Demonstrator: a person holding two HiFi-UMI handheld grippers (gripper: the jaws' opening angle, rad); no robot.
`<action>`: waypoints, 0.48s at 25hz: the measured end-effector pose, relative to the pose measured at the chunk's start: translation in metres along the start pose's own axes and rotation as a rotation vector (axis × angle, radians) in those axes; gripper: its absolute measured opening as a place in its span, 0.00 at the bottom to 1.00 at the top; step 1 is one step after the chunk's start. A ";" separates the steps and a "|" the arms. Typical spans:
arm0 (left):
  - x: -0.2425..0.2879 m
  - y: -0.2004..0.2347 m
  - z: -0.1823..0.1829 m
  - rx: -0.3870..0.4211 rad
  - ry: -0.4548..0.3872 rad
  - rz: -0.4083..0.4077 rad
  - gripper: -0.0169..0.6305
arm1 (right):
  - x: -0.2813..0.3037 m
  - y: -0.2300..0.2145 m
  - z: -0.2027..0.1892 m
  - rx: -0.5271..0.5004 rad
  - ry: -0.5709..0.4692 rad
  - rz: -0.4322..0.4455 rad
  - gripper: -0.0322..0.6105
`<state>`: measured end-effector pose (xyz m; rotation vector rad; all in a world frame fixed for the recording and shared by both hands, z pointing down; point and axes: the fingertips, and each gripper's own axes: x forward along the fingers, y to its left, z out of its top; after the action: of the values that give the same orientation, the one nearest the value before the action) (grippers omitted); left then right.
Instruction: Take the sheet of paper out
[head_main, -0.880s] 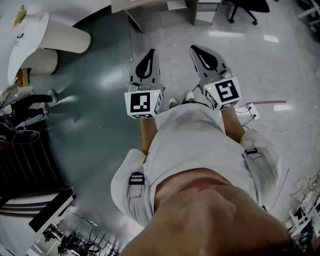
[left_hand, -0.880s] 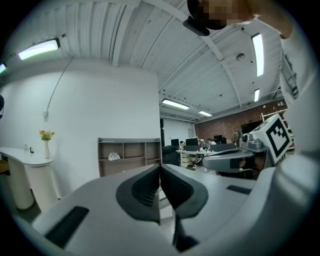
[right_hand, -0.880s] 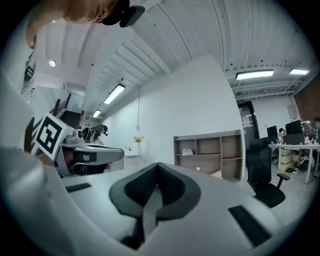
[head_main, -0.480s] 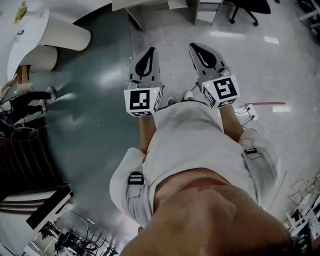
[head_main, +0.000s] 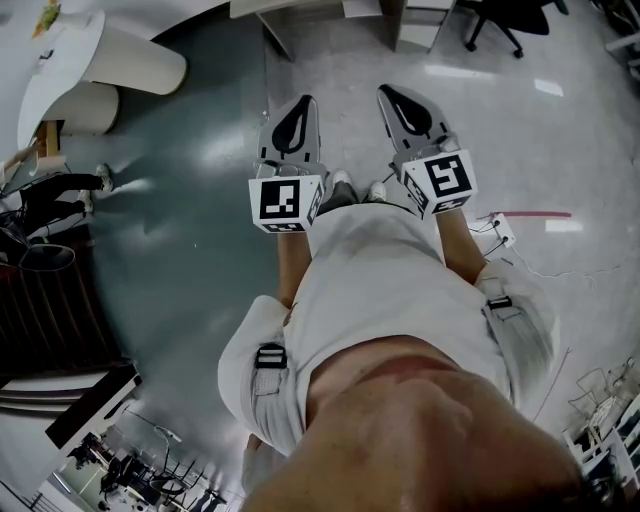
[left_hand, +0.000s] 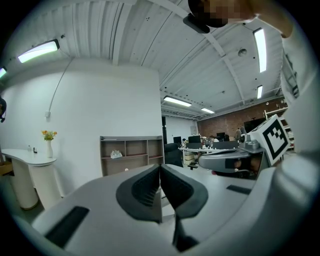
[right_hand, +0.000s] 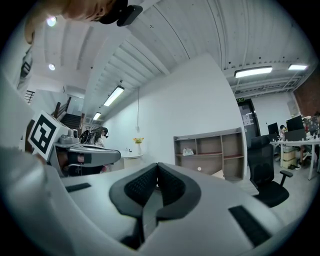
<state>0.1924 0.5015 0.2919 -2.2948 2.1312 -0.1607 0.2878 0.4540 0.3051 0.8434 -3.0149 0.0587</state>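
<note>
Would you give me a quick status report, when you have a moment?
Left gripper shut, empty. Right gripper shut, empty. Paper not in view. Only a shelf ahead, well clear of both.

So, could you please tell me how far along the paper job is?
Nothing looks done: no sheet of paper shows in any view. Nothing is in hand; the left gripper and right gripper are held level above the floor, jaws together and empty. Finding the sheet and taking it out are both left.
</note>
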 end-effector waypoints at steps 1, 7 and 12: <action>0.001 0.002 0.000 -0.001 -0.001 0.003 0.06 | 0.002 -0.001 0.000 -0.002 0.001 0.001 0.08; 0.010 0.013 0.003 -0.004 -0.011 0.005 0.06 | 0.015 -0.006 0.000 -0.009 0.015 -0.010 0.08; 0.018 0.032 0.004 -0.014 -0.019 -0.007 0.06 | 0.034 -0.005 0.001 -0.005 0.021 -0.018 0.08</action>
<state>0.1620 0.4808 0.2873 -2.3017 2.1221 -0.1239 0.2616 0.4317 0.3047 0.8631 -2.9863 0.0598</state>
